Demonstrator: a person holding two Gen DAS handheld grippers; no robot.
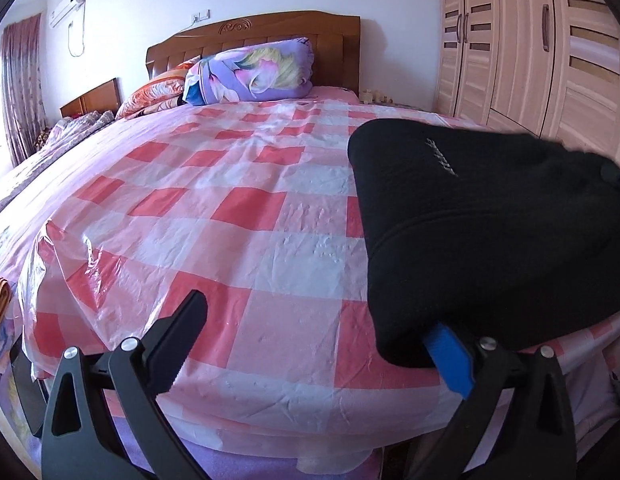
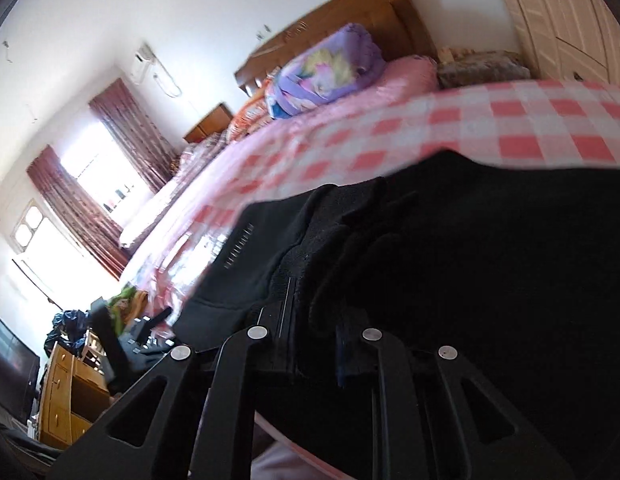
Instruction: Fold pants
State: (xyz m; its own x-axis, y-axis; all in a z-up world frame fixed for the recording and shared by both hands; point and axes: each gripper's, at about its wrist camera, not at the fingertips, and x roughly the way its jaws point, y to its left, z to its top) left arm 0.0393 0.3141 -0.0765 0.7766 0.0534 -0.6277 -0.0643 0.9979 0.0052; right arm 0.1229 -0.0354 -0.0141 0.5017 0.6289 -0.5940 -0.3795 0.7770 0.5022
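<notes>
The bed's checked plastic cover (image 1: 238,216) is spreading wide ahead of the left gripper (image 1: 310,340), glossy and crinkling, and the black pants (image 1: 489,240) are lying bunched on it just ahead and to the right of that tool, their near edge draping over its blue-padded right finger (image 1: 449,356). The left gripper is standing wide apart, gripping nothing; only the one pad is touching cloth. In the right wrist view the right gripper (image 2: 313,344) is tilting hard with its fingers buried in dark folds of the pants (image 2: 469,260), so I cannot tell whether it is clamping. The risk: that slick sheet is likely sliding under any tug, dragging the whole bundle; and a pinch through several layers at once could be folding the pants crooked.
</notes>
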